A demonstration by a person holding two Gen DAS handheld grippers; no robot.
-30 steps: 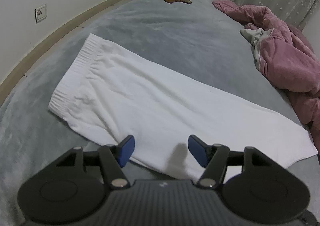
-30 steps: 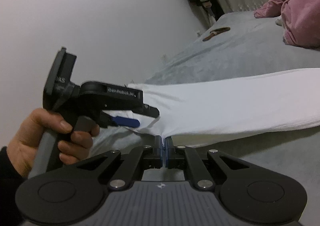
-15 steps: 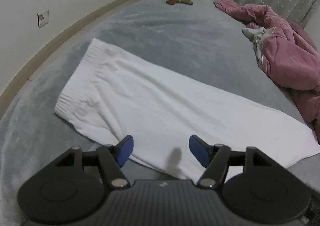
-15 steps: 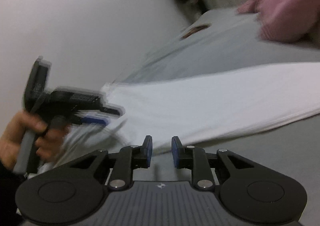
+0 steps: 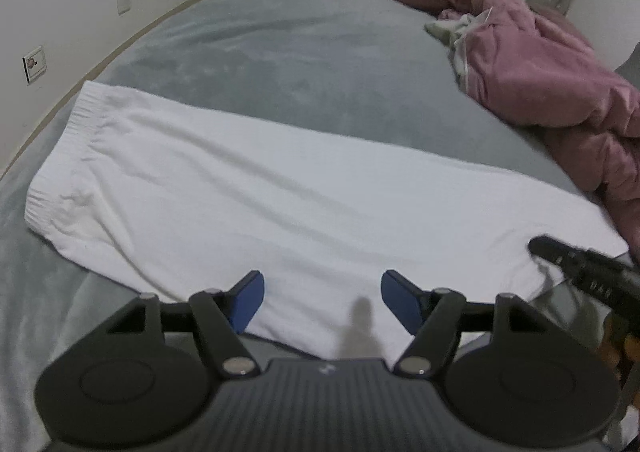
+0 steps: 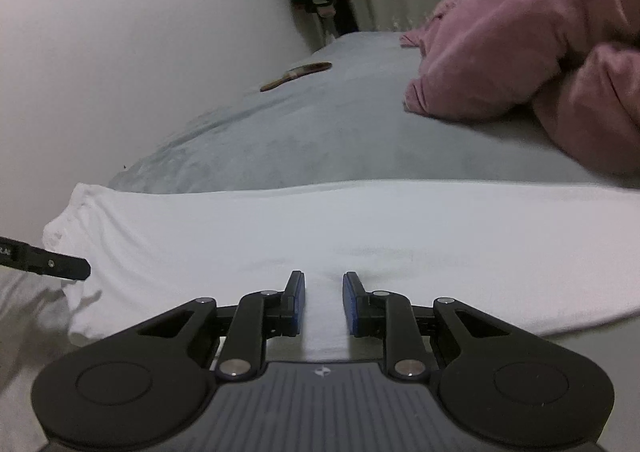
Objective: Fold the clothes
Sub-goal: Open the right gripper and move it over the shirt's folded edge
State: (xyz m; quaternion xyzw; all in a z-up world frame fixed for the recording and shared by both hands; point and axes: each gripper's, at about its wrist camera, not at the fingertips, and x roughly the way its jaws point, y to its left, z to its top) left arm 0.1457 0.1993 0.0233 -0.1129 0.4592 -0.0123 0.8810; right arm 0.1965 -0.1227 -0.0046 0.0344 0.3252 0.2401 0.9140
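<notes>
Pink quilt (image 5: 552, 91) heaped at the grey bed's (image 5: 280, 51) far side; nothing blocks the white trousers (image 5: 280, 191), flat mid-bed.
I see left gripper (image 5: 322, 302) wide, still opening, empty; right gripper (image 6: 324, 302), clamped on cloth before, now narrowly parted.

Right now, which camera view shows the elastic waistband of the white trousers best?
The left wrist view. It shows the waistband whole, with its gathered edge, at the left end of the white trousers lying flat on the grey bed. The right wrist view sees it low and edge-on, only as a rumpled end.
</notes>
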